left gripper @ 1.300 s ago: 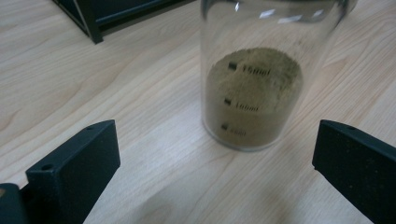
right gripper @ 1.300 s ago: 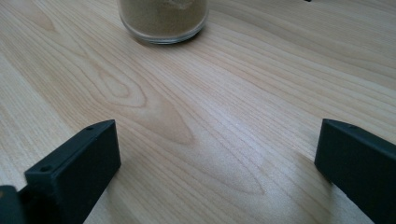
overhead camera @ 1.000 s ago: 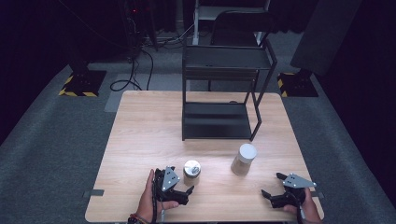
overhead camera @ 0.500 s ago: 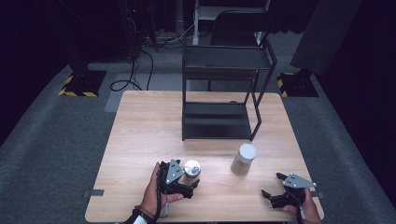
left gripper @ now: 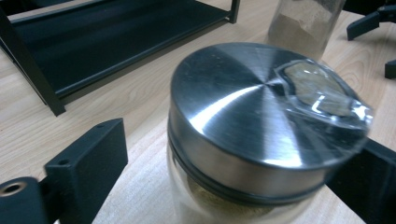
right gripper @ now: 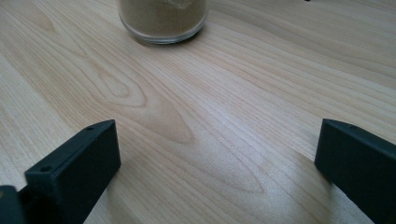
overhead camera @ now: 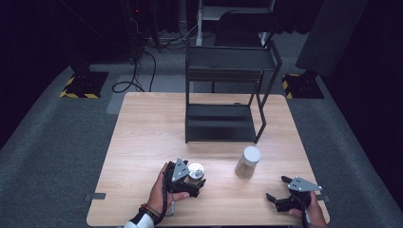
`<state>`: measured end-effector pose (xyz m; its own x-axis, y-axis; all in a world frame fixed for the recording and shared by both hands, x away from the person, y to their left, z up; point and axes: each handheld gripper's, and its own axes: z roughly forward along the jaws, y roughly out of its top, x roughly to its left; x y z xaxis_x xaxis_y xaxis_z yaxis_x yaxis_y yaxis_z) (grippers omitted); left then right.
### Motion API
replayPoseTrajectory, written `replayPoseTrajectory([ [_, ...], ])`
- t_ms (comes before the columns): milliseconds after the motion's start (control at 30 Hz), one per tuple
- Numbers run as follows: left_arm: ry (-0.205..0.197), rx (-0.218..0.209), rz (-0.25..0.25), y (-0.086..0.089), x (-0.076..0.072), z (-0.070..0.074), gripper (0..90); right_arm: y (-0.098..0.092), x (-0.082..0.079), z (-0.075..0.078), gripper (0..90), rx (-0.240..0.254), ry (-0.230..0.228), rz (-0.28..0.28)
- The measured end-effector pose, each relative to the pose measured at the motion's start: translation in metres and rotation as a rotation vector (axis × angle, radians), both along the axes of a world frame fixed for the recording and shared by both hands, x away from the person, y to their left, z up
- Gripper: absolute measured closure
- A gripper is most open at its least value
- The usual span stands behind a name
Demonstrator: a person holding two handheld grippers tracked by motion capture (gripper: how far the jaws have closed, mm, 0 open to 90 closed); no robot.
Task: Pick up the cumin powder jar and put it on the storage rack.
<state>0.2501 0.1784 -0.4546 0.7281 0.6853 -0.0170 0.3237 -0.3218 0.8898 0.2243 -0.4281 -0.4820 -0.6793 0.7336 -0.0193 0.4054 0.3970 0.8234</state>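
Observation:
A short glass jar (overhead camera: 195,170) with a brushed-steel lid (left gripper: 252,112) stands near the table's front edge, left of centre. My left gripper (overhead camera: 197,178) reaches around it, so the jar sits between the jaws. The jaws have just been closing. In the left gripper view a gap still shows between the left jaw and the jar, so the gripper is open. A taller jar of brown powder (overhead camera: 248,162) with a white lid stands apart to the right. At the front right, my right gripper (overhead camera: 277,188) rests open on the wood, the tall jar's base (right gripper: 161,18) ahead of it.
A black two-tier metal rack (overhead camera: 223,118) stands at the back of the wooden table (overhead camera: 147,137), its lower shelf (left gripper: 102,42) just beyond the short jar. Dark floor, cables and a chair lie behind the table.
My left gripper has slid toward the short jar until the jar lies between its jaws, and the jaws have narrowed. The right gripper and tall jar have not moved.

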Motion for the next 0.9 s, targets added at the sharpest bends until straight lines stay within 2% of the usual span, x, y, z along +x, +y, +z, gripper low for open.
replayPoseTrajectory([
  [100, 0.004, -0.025, -0.010, 0.0033, 0.0023, -0.0031, 11.8, 0.0000, 0.0000, 0.0000, 0.0, 0.000, 0.000, 0.000],
  [167, 0.010, -0.043, -0.026, 0.0060, 0.0044, -0.0050, 18.7, 0.0000, 0.0000, 0.0000, 0.0, 0.000, 0.000, 0.000],
  [233, 0.003, -0.045, -0.030, 0.0060, 0.0042, -0.0062, 19.0, 0.0000, 0.0000, 0.0000, 0.0, 0.000, 0.000, 0.000],
  [400, 0.001, -0.060, -0.050, 0.0066, 0.0052, -0.0086, 30.2, 0.0001, -0.0001, 0.0000, 0.0, 0.000, 0.000, -0.001],
  [667, -0.009, -0.059, -0.037, 0.0041, 0.0019, -0.0092, 30.8, 0.0002, -0.0002, 0.0000, 0.0, 0.000, 0.000, -0.002],
  [900, 0.009, -0.058, -0.021, 0.0018, 0.0022, -0.0053, 30.9, 0.0003, -0.0004, 0.0000, 0.0, 0.000, 0.000, -0.003],
])
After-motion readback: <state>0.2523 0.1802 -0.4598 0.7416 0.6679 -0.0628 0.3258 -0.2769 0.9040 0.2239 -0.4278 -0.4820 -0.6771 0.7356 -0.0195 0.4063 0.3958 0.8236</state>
